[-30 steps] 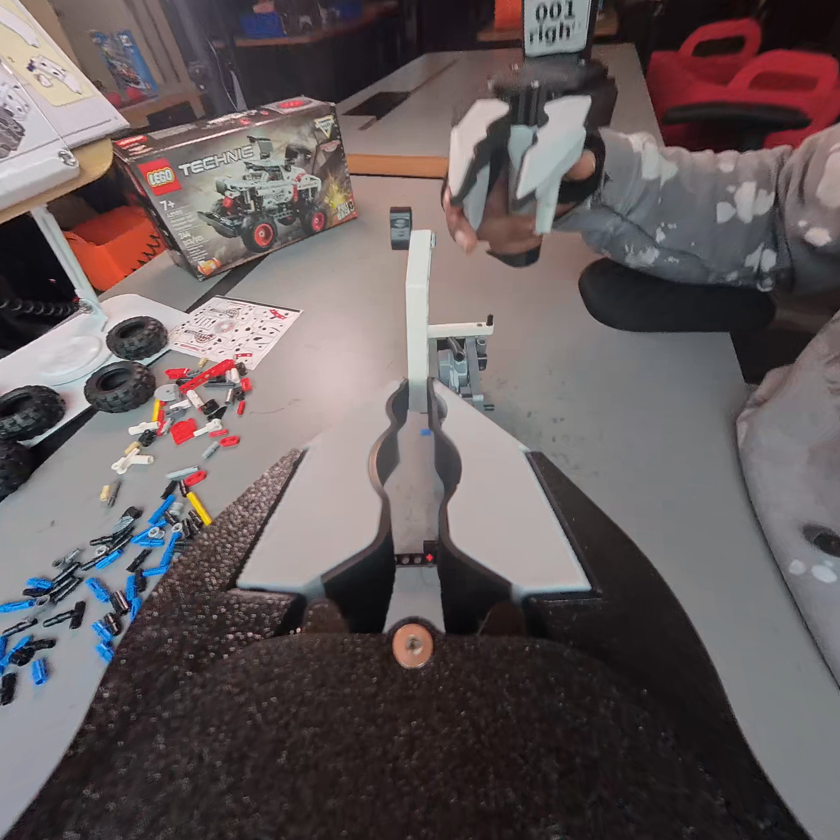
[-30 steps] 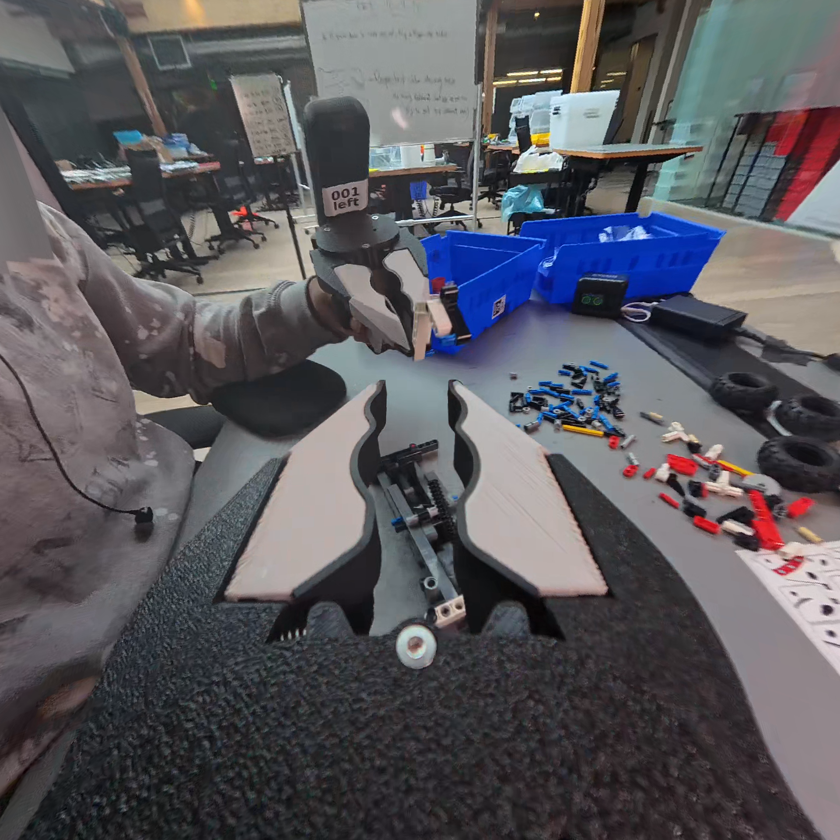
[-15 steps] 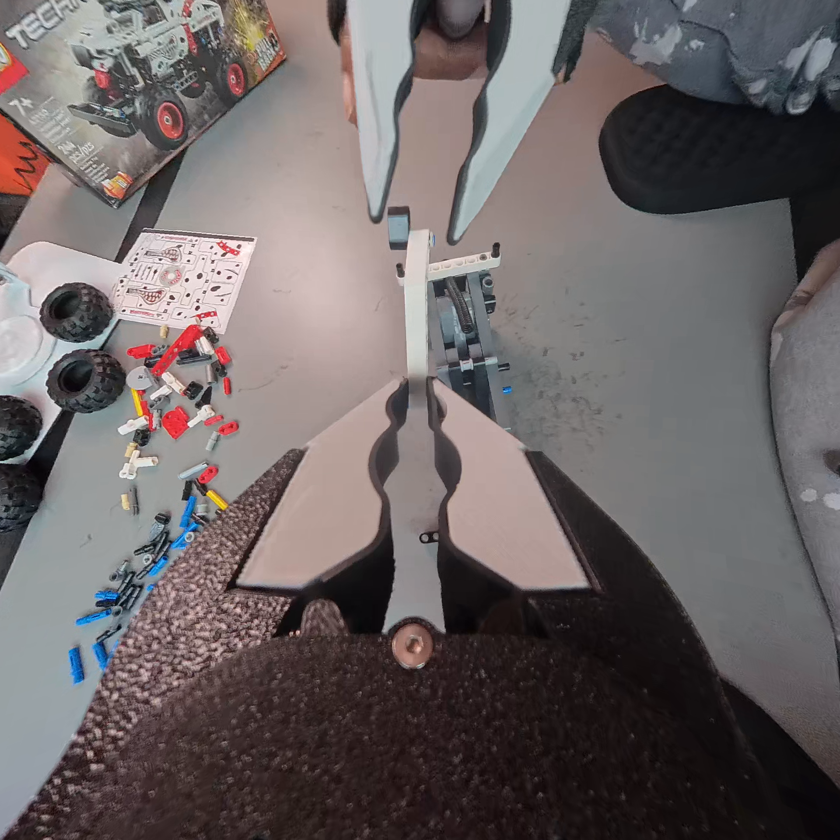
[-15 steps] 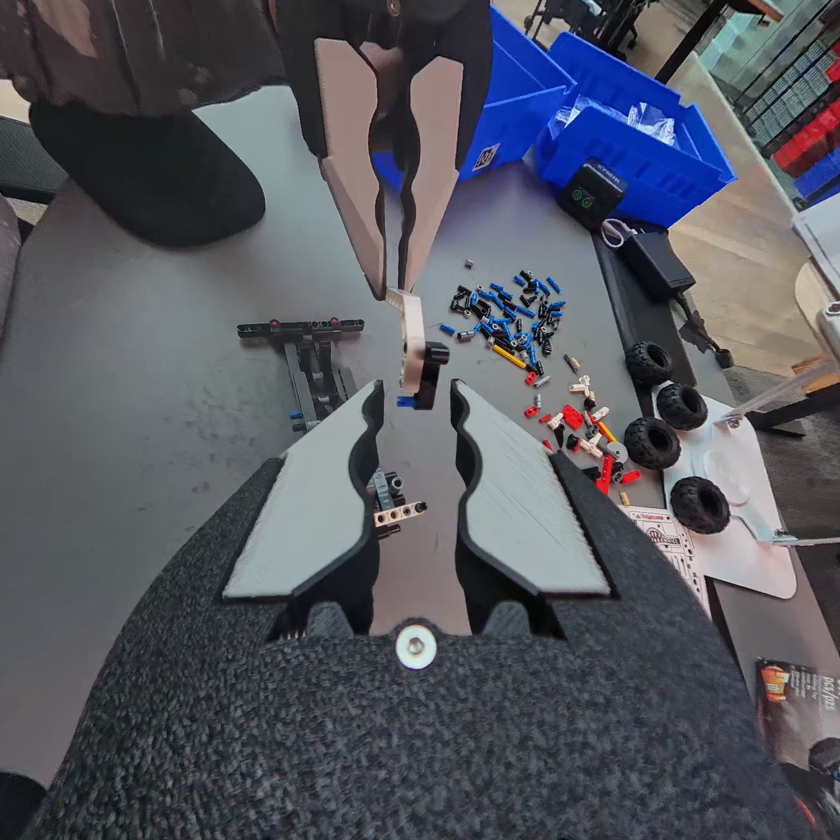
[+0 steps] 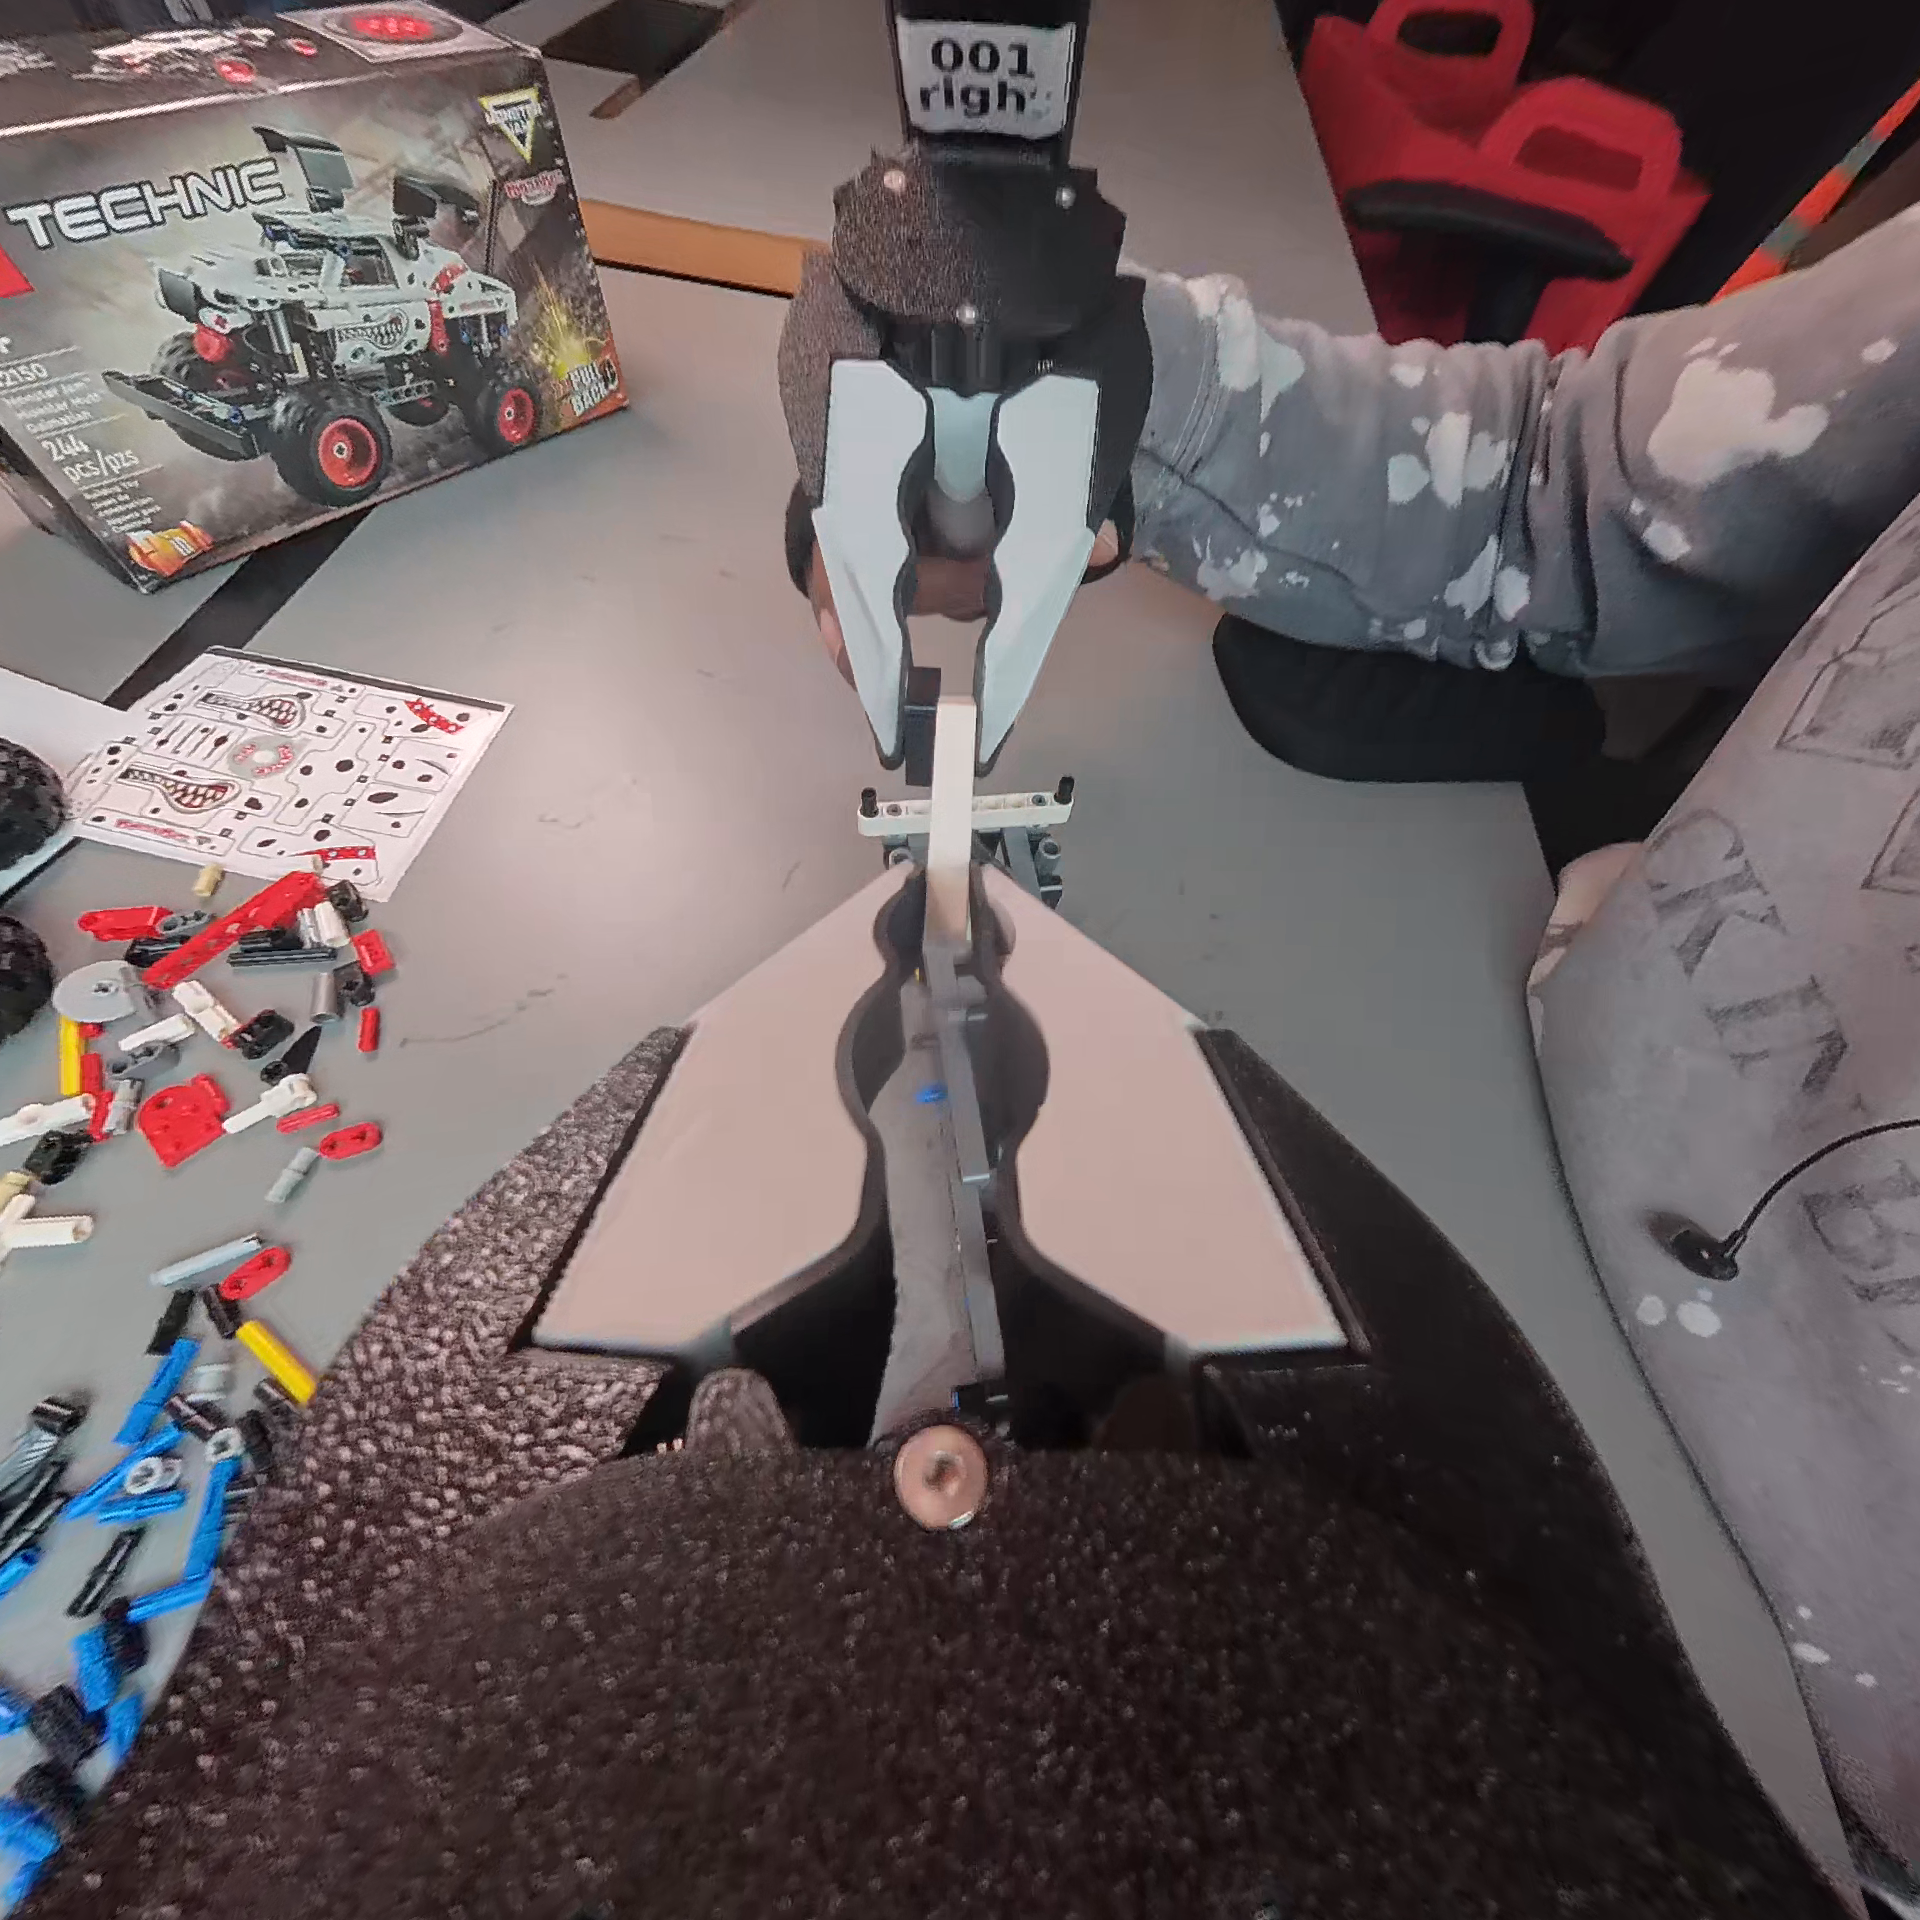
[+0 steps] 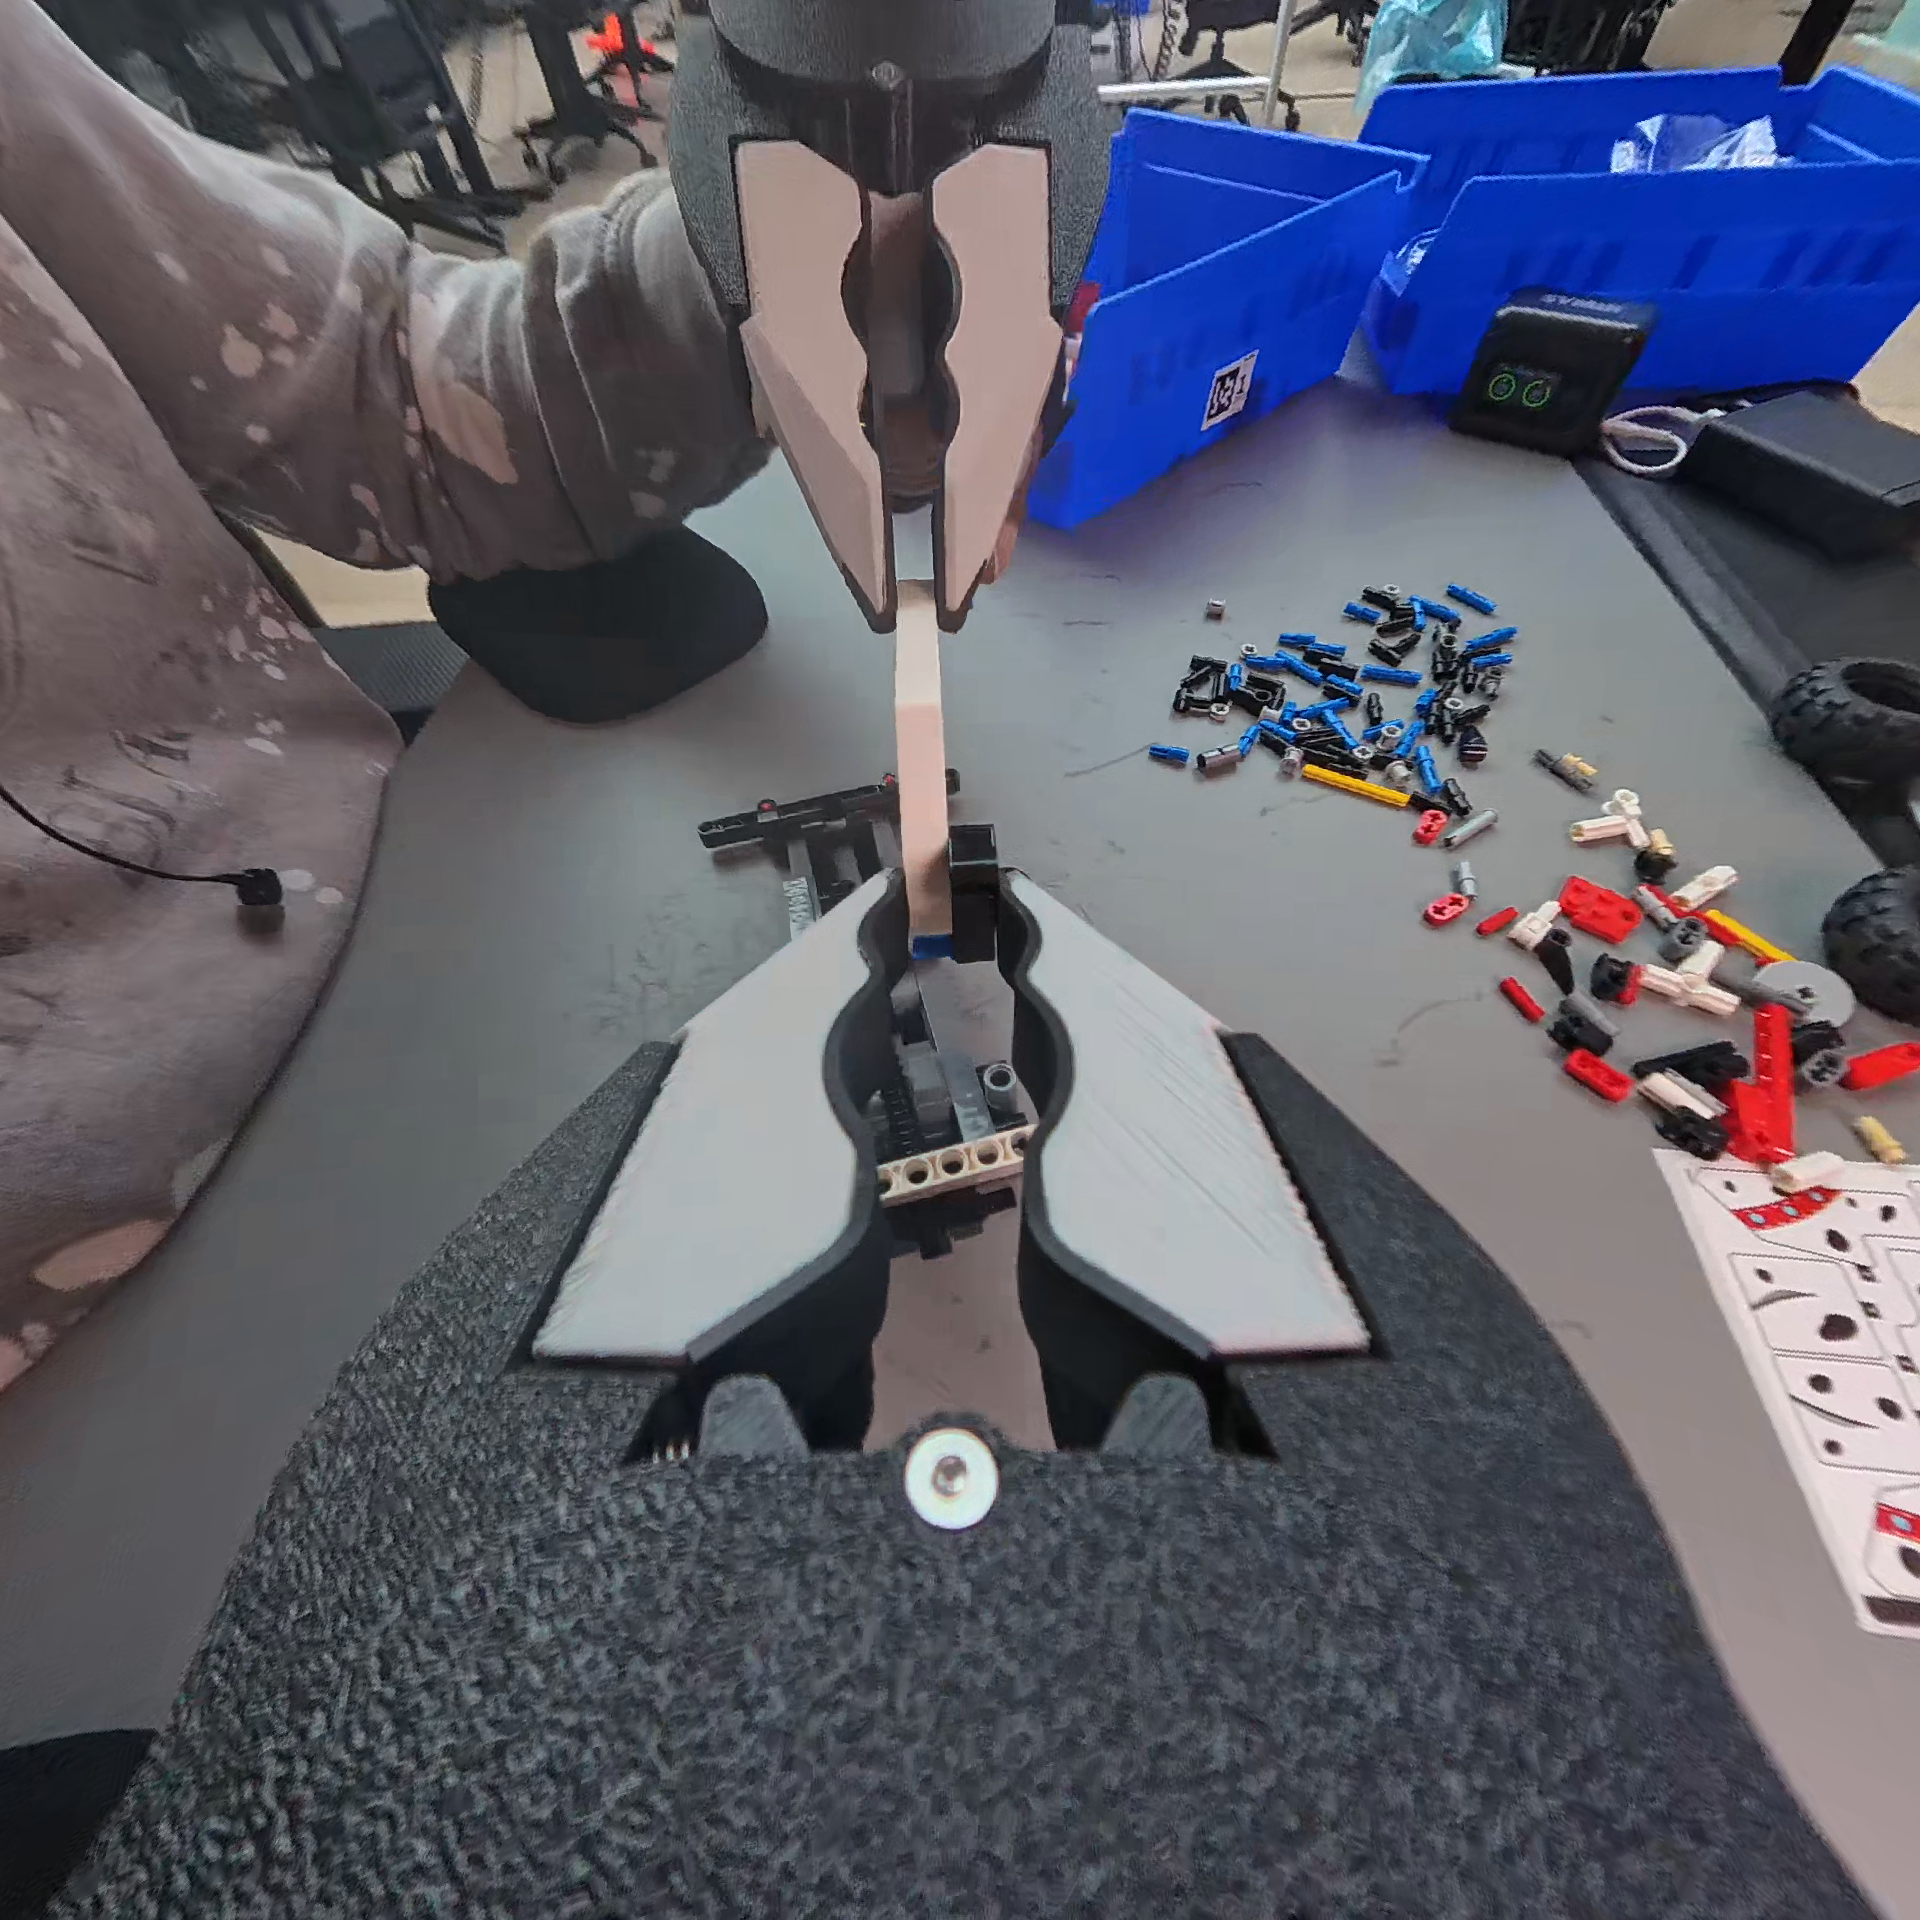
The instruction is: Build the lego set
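The lego chassis (image 5: 961,842), a grey and black frame with a white crossbeam, lay on the grey counter (image 5: 1299,935) below and between the two grippers, partly hidden behind them in both views. The set's box (image 5: 301,281) stood at the far left of the counter in the left wrist view, and blue bins (image 6: 1455,270) lined the far edge in the right wrist view. Black tyres (image 6: 1860,727) sat near the counter's right edge there, beside a sticker sheet (image 6: 1818,1320). The left gripper (image 5: 940,894) had its jaws clamped on one end of a long white beam (image 5: 954,800), which it held above the chassis. The right gripper (image 6: 940,899) faced it from the opposite side, its jaws closed around the beam's other end and the black block (image 6: 974,894) fixed beside it, so the beam spanned from one gripper to the other. A person's speckled grey sleeve (image 5: 1507,468) reached in behind the right gripper. Loose pieces lay in two scatters: red and white parts (image 5: 208,1018) near the sticker sheet, and small blue and black pins (image 6: 1351,696) farther along the counter.
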`<act>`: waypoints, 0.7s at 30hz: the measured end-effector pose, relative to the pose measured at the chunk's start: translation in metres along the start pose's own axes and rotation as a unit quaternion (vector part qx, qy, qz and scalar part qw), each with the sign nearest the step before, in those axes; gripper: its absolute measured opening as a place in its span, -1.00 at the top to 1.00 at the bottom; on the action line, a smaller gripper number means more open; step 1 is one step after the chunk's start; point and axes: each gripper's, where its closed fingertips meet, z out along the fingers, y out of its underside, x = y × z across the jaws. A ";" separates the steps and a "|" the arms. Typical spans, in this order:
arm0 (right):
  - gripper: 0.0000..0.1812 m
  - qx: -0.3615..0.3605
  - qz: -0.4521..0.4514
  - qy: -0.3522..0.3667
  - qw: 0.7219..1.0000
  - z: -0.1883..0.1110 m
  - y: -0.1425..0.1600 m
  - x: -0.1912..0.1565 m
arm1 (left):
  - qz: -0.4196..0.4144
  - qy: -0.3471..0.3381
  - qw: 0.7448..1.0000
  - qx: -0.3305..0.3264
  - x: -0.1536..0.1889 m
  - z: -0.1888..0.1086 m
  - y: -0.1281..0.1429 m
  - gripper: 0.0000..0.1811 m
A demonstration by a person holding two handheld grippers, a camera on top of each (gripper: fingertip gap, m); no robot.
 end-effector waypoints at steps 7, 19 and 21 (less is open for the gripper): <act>0.83 0.076 0.085 -0.056 0.992 -0.005 -0.005 0.000 | -0.087 0.026 0.992 0.086 0.001 0.003 0.001 0.74; 0.83 0.172 0.076 -0.095 0.978 -0.012 -0.030 -0.011 | -0.028 -0.023 0.993 0.114 0.013 0.001 -0.015 0.82; 0.82 0.168 0.065 -0.089 0.980 -0.012 -0.029 -0.012 | 0.017 -0.051 0.993 0.101 0.014 0.001 -0.015 0.82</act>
